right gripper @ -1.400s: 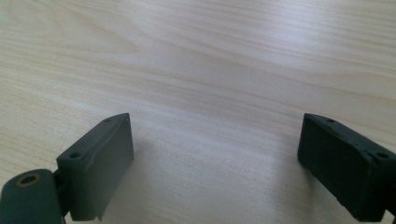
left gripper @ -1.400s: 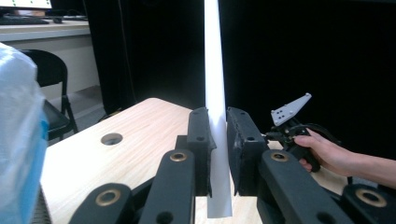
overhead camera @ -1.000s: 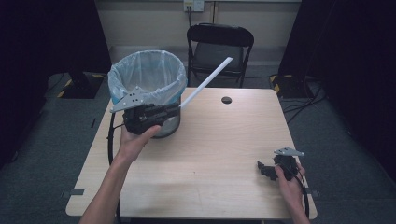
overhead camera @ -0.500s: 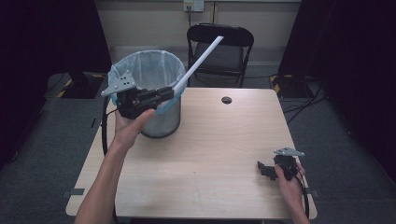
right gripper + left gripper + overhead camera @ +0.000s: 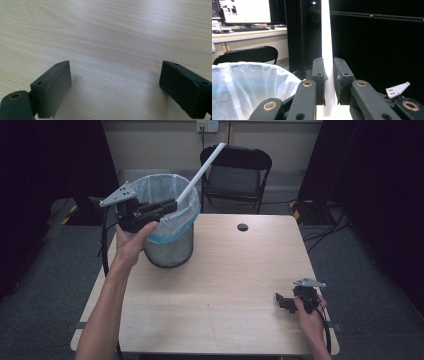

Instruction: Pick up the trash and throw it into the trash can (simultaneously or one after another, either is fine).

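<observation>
In the high view my left claw [image 5: 167, 207] sat at the upper left of the frame, raised over the rim of the wire waste bin [image 5: 170, 247], clenched on the lower end of a long white stick [image 5: 200, 170]. The stick slanted up and to the right from the claw, its far tip reaching in front of the folding chair [image 5: 237, 170] at the top centre. In the left gripper view the stick [image 5: 326, 37] rose straight up the middle of the frame, pinched between my two black jaws, with the pale blue liner bag [image 5: 244, 87] of the bin opening at lower left.

The bin stood on the table [image 5: 225, 285] near its upper left corner, lined with that clear bluish bag.

My right claw [image 5: 285, 301] rested low at the lower right of the high view, well apart from the bin. In the right gripper view its jaws stood wide apart, released, with bare wood grain of the table [image 5: 112, 37] between them.
</observation>
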Action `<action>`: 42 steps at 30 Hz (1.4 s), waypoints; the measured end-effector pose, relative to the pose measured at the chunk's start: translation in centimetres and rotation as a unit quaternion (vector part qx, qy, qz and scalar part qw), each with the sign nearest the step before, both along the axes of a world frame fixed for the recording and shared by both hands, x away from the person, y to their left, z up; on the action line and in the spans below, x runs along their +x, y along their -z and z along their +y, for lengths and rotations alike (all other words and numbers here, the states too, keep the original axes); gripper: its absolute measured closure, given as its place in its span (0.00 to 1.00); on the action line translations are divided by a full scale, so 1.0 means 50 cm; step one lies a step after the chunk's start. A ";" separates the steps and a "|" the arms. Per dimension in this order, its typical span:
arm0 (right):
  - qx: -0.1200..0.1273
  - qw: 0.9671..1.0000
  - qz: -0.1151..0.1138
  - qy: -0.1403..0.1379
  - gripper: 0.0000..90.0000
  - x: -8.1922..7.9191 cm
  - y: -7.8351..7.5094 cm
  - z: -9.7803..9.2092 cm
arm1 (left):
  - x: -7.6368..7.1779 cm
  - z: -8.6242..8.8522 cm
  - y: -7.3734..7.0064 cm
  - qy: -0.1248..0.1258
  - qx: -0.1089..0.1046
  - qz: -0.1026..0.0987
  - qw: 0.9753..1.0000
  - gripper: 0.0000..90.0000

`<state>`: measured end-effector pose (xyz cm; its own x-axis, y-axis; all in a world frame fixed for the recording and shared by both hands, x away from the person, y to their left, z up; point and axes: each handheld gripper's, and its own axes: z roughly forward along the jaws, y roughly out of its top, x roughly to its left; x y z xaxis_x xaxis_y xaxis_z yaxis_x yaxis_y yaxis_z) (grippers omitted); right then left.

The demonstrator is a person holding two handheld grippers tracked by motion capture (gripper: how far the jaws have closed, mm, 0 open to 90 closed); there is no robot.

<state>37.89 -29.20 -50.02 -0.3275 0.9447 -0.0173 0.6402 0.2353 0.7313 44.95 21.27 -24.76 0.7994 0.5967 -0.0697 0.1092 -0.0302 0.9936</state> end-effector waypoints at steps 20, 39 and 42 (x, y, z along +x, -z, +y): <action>0.000 1.000 0.000 0.000 0.11 0.000 0.000 0.000 | 0.047 0.050 -0.005 -0.047 0.011 0.013 0.999 0.89; 0.000 1.000 0.000 0.000 0.11 0.000 0.000 0.000 | 0.074 0.117 0.004 -0.092 0.020 0.032 0.995 0.89; 0.000 1.000 0.000 0.000 0.11 0.000 0.000 0.000 | 0.075 0.121 0.006 -0.095 0.023 0.034 0.995 0.89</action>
